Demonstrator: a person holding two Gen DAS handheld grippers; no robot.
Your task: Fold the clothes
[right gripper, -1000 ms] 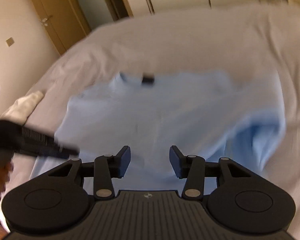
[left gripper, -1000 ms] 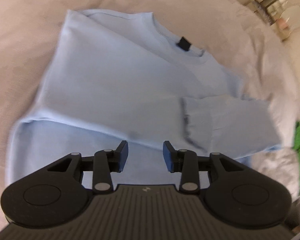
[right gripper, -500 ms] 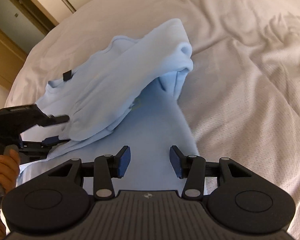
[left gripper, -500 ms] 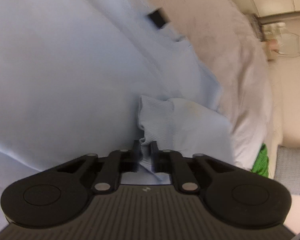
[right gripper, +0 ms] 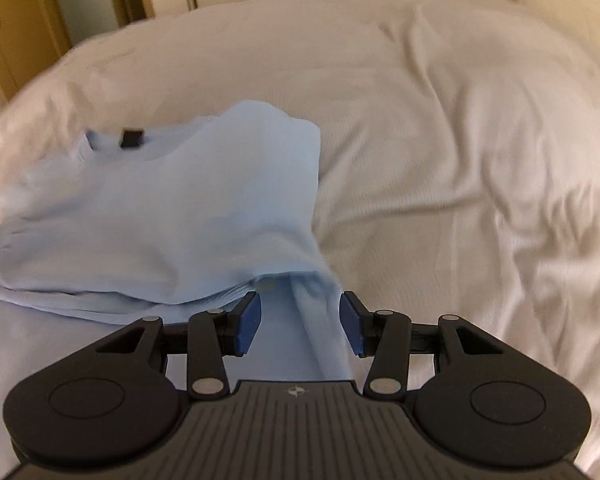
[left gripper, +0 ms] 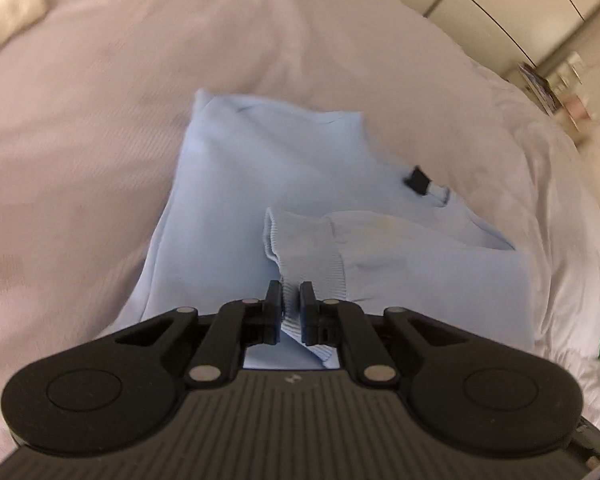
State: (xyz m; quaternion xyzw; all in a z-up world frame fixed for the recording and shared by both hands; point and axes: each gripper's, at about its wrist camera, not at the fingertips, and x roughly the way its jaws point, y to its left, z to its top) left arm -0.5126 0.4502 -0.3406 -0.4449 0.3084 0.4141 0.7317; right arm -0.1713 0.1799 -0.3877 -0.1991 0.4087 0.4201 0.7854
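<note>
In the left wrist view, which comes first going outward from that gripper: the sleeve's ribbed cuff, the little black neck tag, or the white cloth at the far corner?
1. Ribbed light-blue sleeve cuff: clamped in the left gripper.
2. Small black neck tag: farther up, to the right.
3. White bundled cloth: far top left on the pale bedsheet.

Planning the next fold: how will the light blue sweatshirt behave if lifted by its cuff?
Probably floppy: the sweatshirt already drapes in soft folds. The ribbed cuff, pinched in the left tool, bunches, so likely stretchy. It probably slides easily on the bedsheet.
</note>
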